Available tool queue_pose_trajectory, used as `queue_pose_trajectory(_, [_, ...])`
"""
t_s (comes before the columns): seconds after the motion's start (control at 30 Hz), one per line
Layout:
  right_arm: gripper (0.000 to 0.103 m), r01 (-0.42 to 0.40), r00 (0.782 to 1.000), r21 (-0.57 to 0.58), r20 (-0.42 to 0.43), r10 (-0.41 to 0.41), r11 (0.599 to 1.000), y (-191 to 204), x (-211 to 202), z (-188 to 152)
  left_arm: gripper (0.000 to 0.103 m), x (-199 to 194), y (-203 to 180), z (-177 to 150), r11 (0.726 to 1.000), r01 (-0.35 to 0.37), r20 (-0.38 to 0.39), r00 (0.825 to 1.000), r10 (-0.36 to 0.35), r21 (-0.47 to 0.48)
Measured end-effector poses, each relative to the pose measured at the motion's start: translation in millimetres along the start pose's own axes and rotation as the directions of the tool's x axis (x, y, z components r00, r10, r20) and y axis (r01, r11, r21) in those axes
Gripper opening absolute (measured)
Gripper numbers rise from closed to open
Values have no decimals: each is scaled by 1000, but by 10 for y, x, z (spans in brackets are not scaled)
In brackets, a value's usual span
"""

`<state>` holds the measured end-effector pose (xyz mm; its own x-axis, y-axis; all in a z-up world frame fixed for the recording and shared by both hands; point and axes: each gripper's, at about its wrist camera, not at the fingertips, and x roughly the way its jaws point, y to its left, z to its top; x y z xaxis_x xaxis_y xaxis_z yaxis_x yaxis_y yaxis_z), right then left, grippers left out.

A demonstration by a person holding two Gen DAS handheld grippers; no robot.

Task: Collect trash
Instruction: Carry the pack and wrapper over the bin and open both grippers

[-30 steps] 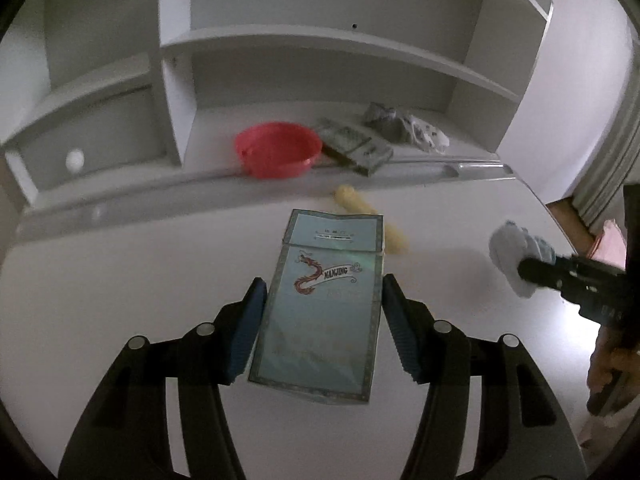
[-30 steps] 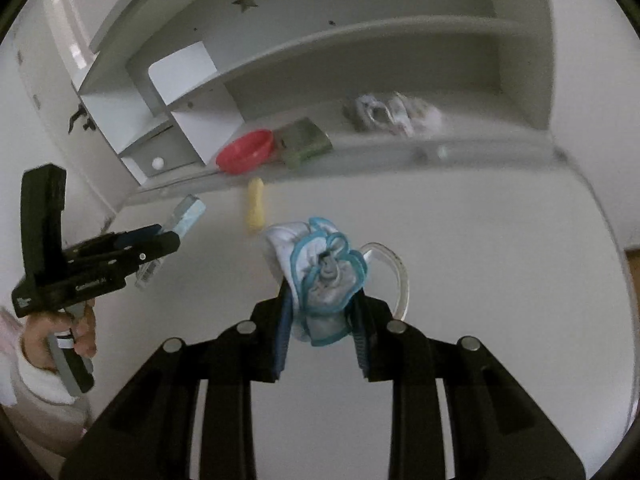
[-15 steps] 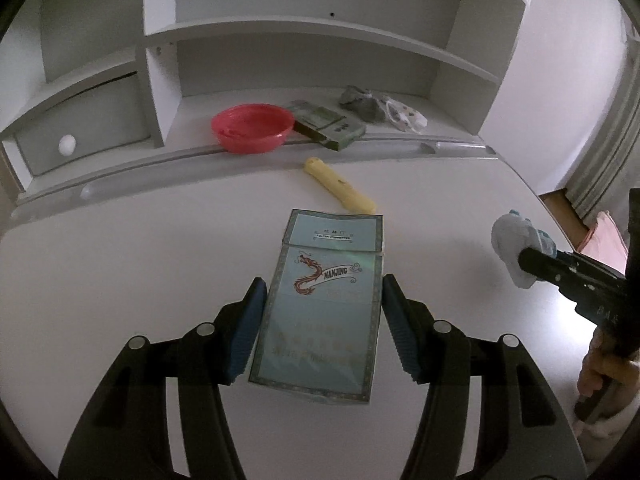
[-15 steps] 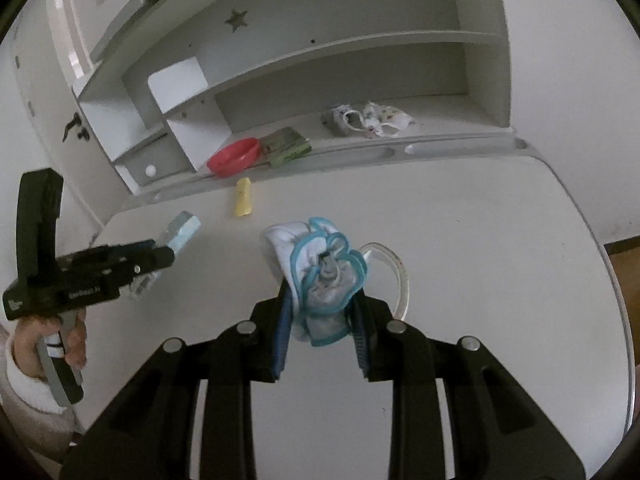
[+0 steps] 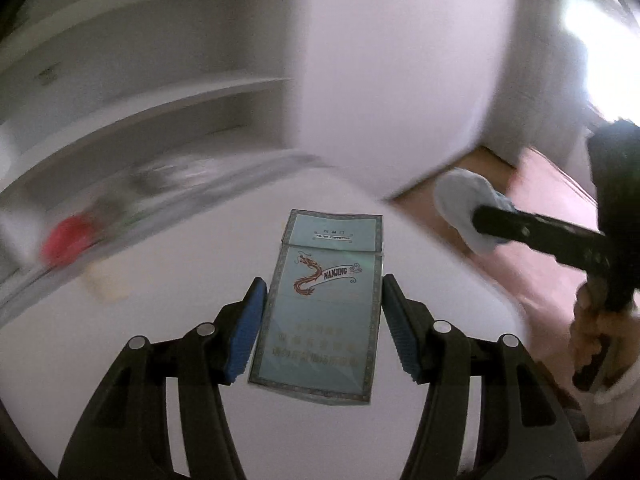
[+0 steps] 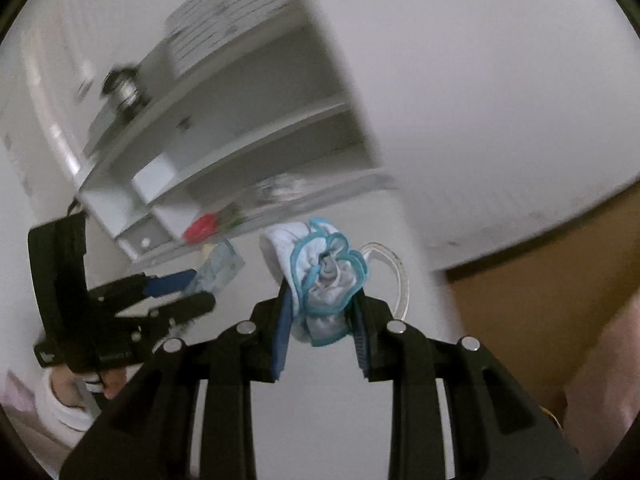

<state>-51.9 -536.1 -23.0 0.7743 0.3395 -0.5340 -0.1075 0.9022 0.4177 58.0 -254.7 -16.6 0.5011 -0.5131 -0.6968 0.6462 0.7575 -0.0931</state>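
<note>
My left gripper (image 5: 322, 300) is shut on a pale blue cigarette pack (image 5: 324, 304) with a red dragon, held flat above the white table (image 5: 160, 300). My right gripper (image 6: 320, 312) is shut on a crumpled white mask with blue trim (image 6: 320, 276), its clear loop hanging to the right. The right gripper with the mask (image 5: 468, 208) shows at the right of the left wrist view. The left gripper with the pack (image 6: 218, 268) shows at the left of the right wrist view.
A white shelf unit (image 6: 224, 128) stands at the table's back, blurred. A red bowl (image 5: 66, 238) and a yellowish object (image 5: 100, 282) lie blurred at the left. Brown floor (image 6: 532, 280) lies past the table's right edge.
Both grippers have swung right with their loads still held. The shelf and red bowl slid to the left of both views, and the floor beside the table came into sight.
</note>
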Motion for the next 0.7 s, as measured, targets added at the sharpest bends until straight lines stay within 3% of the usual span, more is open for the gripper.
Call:
queue_pose_trajectory(0.07, [27,99,995,41,13,-100,994,-386,-386,-60,57,167,-494,84,994,82,-20,997,-80,72])
queue_pose_trajectory(0.17, [27,205,978,161,4,-209,965,-980,-874,-266,57,405,-1290,143,962,210,-58,977,-203,176])
queue_pose_trajectory(0.3, [27,239,971,364,-60,-233,900,-1784,-1265,-750,57,818,-2303,-9,895,329,-185,941,-283,301])
queue_pose_trajectory(0.4, [27,246,969,534,-130,-209,809,-2429,-1340,-1301,57,1084,-2830,-226,853,418,-277,899,-340,312])
queue_pose_trajectory(0.47, [27,255,967,636,-186,-176,729,-2850,-1283,-1755,57,1404,-3117,-473,833,436,-352,881,-317,341])
queue_pose_trajectory(0.57, [27,287,956,732,-263,-132,618,-3302,-1057,-2348,57,2030,-3275,-897,837,436,-480,841,-248,331])
queue_pose_trajectory(0.63, [27,310,946,763,-305,-107,567,-3494,-879,-2634,57,2527,-3233,-1218,857,414,-566,803,-186,305])
queue_pose_trajectory(0.67, [27,325,939,780,-331,-89,535,-3597,-757,-2812,57,2850,-3176,-1431,871,397,-619,772,-146,290])
queue_pose_trajectory(0.7, [27,339,933,797,-354,-68,500,-3687,-633,-2980,57,3003,-3144,-1552,877,390,-646,752,-128,280])
